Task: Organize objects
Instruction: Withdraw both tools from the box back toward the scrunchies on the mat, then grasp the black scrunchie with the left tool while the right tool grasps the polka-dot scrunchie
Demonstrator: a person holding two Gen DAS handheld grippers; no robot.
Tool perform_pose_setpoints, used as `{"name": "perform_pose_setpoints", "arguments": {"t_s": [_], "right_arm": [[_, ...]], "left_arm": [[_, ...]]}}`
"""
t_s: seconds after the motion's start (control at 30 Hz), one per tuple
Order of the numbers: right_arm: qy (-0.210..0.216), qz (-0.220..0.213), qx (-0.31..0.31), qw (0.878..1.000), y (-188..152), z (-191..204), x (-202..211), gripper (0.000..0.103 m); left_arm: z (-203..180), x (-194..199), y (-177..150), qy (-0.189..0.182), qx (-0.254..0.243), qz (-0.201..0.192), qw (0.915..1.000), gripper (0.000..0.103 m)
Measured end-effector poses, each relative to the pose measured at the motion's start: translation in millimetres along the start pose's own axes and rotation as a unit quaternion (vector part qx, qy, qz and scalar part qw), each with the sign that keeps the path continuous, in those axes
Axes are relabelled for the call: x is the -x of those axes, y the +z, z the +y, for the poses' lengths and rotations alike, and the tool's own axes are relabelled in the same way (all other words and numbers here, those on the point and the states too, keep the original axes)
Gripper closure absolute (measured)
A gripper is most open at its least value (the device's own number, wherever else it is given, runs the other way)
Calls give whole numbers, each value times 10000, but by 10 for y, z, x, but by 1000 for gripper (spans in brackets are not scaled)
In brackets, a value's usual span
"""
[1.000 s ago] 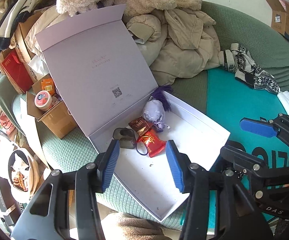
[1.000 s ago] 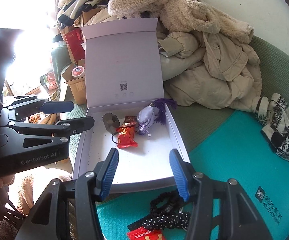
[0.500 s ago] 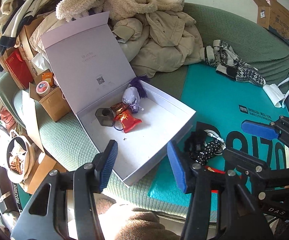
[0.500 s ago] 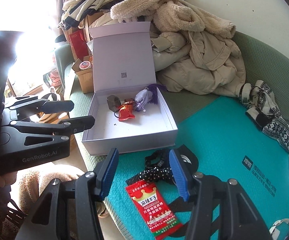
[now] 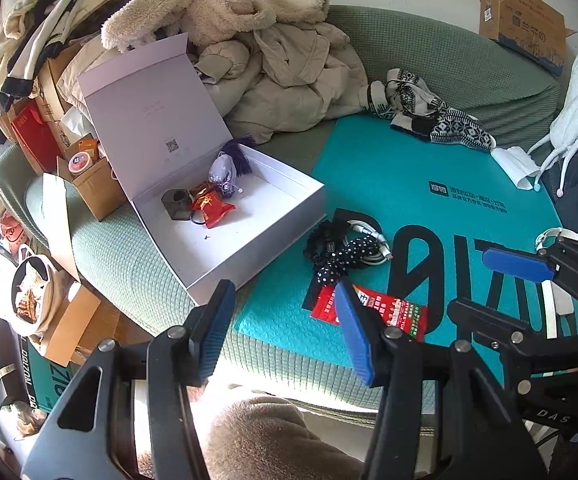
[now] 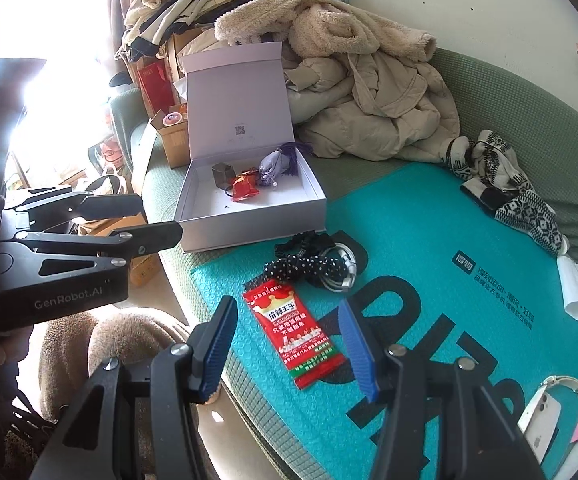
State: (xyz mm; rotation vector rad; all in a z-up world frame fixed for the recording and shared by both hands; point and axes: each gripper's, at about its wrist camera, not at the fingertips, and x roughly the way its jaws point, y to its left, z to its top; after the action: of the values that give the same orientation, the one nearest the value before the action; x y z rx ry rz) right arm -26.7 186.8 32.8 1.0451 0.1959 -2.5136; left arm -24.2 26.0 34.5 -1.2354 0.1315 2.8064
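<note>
A green sofa (image 6: 501, 92) fills both views, with a teal mat (image 6: 405, 236) spread over its seat and a heap of beige coats (image 6: 373, 96) piled at twelve o'clock. At about eleven o'clock from the mat's middle sits a white gift box (image 6: 217, 236), lid standing open, holding a dark little cup (image 6: 220, 174), a red pouch (image 6: 245, 187) and a lilac sachet with a purple tassel (image 6: 269, 170) clustered near the hinge. Just beside the box, toward five o'clock of it, lies a tangle of black dotted hair ties and a white cable (image 6: 317, 266) on the mat; touching that tangle's near edge is a flat red snack packet (image 6: 295, 332). A patterned knit (image 6: 505, 184) lies at two o'clock, a phone (image 6: 539, 420) at five. The right gripper (image 6: 287, 348) hangs above the packet with its blue pads spread and empty (the packet shows between them, untouched). The left gripper (image 5: 285, 332) is likewise spread and empty over the mat's near edge, its right pad overlapping the packet's corner in view
</note>
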Motion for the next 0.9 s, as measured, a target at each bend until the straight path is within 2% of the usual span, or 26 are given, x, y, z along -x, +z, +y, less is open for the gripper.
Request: {"name": "perform_pose_setpoints", "arguments": {"t_s": [0.2, 0.43, 0.53, 0.73, 0.9], "right_arm": [[-72, 40, -175, 9998, -206, -112, 94, 50], [-98, 143, -425, 9989, -306, -264, -38, 50], [-190, 218, -416, 9987, -291, -317, -175, 50], [-107, 491, -568, 9971, -238, -507, -575, 50], [-69, 624, -653, 9959, -162, -675, -894, 50]], "left_arm": [[-240, 130, -156, -74, -81, -6, 9999, 53], [-372, 28, -247, -353, -242, 79, 9991, 53], [-371, -108, -214, -473, -293, 132, 9984, 53], [-328, -548, -103, -746, -291, 271, 9964, 53], [-336, -1024, -33, -841, -330, 562, 9943, 53]]}}
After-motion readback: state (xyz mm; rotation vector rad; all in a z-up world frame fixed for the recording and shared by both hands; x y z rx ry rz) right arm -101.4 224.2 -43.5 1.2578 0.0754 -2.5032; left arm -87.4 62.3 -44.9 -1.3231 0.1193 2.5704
